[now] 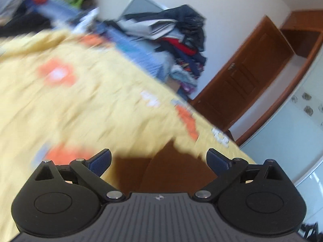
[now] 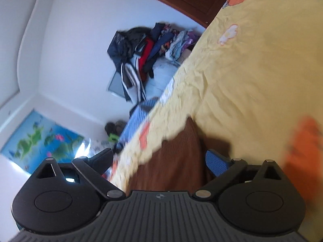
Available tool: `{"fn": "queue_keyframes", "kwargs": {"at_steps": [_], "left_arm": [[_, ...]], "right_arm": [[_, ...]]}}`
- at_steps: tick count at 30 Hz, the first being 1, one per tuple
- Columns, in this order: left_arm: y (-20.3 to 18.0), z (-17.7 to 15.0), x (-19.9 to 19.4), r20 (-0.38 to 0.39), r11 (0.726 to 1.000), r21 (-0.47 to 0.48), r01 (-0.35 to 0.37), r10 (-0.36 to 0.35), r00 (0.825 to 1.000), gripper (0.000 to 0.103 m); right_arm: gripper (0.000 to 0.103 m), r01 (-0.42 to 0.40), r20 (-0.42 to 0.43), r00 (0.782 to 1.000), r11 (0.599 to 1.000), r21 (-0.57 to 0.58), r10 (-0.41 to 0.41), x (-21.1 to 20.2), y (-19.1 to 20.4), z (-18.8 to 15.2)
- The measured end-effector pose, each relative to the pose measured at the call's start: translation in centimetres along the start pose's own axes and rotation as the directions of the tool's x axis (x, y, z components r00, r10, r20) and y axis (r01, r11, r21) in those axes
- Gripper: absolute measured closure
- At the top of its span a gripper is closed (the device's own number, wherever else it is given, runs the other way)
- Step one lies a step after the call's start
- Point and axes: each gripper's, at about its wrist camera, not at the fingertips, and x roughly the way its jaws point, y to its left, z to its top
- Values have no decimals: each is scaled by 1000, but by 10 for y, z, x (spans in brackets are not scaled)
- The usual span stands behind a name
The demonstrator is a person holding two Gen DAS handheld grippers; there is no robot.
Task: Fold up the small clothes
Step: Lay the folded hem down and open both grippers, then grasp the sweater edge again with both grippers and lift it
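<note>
A brown garment (image 1: 161, 167) lies on the yellow patterned bed sheet (image 1: 80, 104), right in front of my left gripper (image 1: 158, 161), whose jaws stand wide open with the brown cloth between them, not clamped. In the right wrist view the same brown garment (image 2: 173, 157) lies between the open jaws of my right gripper (image 2: 159, 159); the view is rotated and blurred. Both blue-padded fingertips (image 2: 216, 161) stand apart from the cloth edge. An orange blurred patch (image 2: 304, 147) shows at the right.
A heap of dark, red and blue clothes (image 1: 177, 42) is piled at the far side of the bed; it also shows in the right wrist view (image 2: 145, 54). A brown wooden door (image 1: 248, 74) stands beyond the bed's edge. A blue poster (image 2: 40, 141) hangs on the wall.
</note>
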Motion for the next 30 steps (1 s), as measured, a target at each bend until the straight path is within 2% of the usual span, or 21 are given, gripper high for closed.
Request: {"fn": "queue_keyframes", "kwargs": {"at_steps": [3,4,5,6,7,9,11,12,14,16,17,18,19,20,21,23,25,30], "left_arm": [[32,-39,-39,-17,992,-126,-30,28,999,2],[43,-51,-49,-21,982,-181,-42,39,999,2],[52,-62,-55,-28,969,-243,-47,42,999,2],[58,-71,-60,-9,961,-276,-17,15,1000,2],[58,-75,-62,7,958,-286,-1,3,1000,2],[53,-77,-56,-9,950,-311,23,-28,1000,2],[48,-81,-38,-43,924,-369,102,-127,991,2],[42,-82,-31,-53,924,-363,122,-152,987,2],[27,-82,-18,-67,947,-303,105,-131,989,3],[16,-84,-10,-89,962,-263,78,-105,991,22],[15,-83,-4,-117,961,-267,69,-104,988,50],[16,-83,1,-149,961,-272,46,-90,985,77],[20,-84,6,-176,960,-279,20,-72,982,85],[23,-84,9,-188,955,-296,17,-75,979,90],[26,-83,10,-193,953,-303,18,-80,978,93],[21,-80,9,-205,965,-263,8,-64,977,95],[14,-77,-1,-194,976,-219,10,-54,979,96],[1,-70,-40,-175,983,-158,93,-121,977,97]], "right_arm": [[4,76,-57,995,997,-25,-78,-44,-5,-40],[10,105,-81,991,994,-29,-107,-54,-8,-52],[9,124,-84,988,991,-42,-127,-64,-11,-64],[8,128,-76,988,990,-64,-133,-72,-9,-74],[6,129,-80,988,989,-75,-135,-76,-7,-81],[2,126,-104,986,989,-74,-133,-73,-1,-89],[1,109,-133,984,991,-76,-118,-58,5,-90],[1,108,-141,983,992,-71,-117,-49,9,-89],[2,100,-151,983,993,-65,-109,-26,16,-85],[12,114,-138,983,991,-73,-123,-10,22,-82],[17,128,-136,981,989,-79,-138,-2,24,-79],[37,141,-138,978,985,-96,-154,6,25,-78],[67,160,-145,974,981,-114,-176,14,24,-77],[79,179,-160,968,977,-112,-196,20,21,-76],[80,183,-183,963,979,-89,-196,25,13,-75],[80,148,-188,970,988,-42,-154,22,4,-74],[81,143,-190,970,988,-52,-151,19,8,-74],[82,64,-205,975,993,-99,-83,-2,31,-70]]}}
